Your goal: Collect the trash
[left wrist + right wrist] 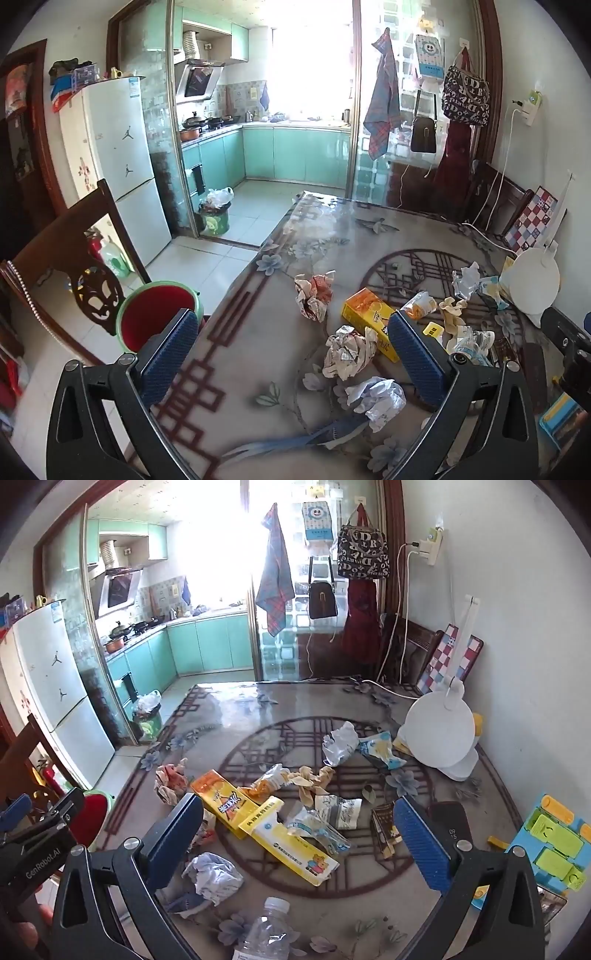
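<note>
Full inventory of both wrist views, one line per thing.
table: 1, floral cover, holds the litter
crumpled paper: several wads, white and red-white, left side
yellow boxes: 2, touching, centre
wrappers: several, mixed, centre and far side
plastic bottle: 1, clear, near edge
lamp: 1, white, right by wall
phone: 1, dark, right
bin: 1, red inside, green rim, left of table
fridge: 1, white, left
left tongs: open, empty
right tongs: open, empty
</note>
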Demonstrator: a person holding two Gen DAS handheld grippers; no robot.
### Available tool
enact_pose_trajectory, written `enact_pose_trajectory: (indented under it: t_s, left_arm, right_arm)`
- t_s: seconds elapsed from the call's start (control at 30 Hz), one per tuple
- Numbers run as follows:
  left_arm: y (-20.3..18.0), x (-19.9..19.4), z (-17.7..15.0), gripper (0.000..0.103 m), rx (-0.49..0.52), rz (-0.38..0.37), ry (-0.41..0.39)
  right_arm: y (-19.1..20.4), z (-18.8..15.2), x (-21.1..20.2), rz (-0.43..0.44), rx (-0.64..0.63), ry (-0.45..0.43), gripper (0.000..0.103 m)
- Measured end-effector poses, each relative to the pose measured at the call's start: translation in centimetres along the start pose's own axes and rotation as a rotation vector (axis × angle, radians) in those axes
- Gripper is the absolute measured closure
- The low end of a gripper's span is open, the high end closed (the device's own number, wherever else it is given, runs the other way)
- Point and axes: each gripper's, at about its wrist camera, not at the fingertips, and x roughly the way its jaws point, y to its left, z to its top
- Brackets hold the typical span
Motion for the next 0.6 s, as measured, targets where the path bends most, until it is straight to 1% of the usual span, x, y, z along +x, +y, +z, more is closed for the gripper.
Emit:
enact_pose_trajectory:
  t_s: [0.13, 0.17, 0.27, 0.37, 0.6]
  left_arm:
    - [-0.25, -0.21, 0.03, 0.0, 0.003, 0.005, -0.004]
    - [-0.32, -0.17, 0.02, 0.0, 0.005, 0.005, -0.002]
    - [-0.37, -0.24, 0.01, 0.0, 0.002, 0.009, -0.003]
    - [-0.32, -0.38, -0.02, 0.0, 0.002, 0.014, -0.008]
    - [0.0, -0.26, 0.12, 0.0, -0.011, 0.022, -0.007]
  right_arm:
    - [0.74, 0.55, -0.56, 0.02, -0.008, -0.01, 0.0]
    - [0.42, 0.21, -0.22, 0.026, -0.014, -0.017, 0.0]
    - [0.99, 0.09, -0.26, 0.018, -0.029, 0.0, 0.0]
    - [0.4, 0.32, -0.04, 0.028, -0.018, 0.017, 0.0]
    - [0.23, 0.45, -0.39, 0.036, -0.016, -0.008, 0.0]
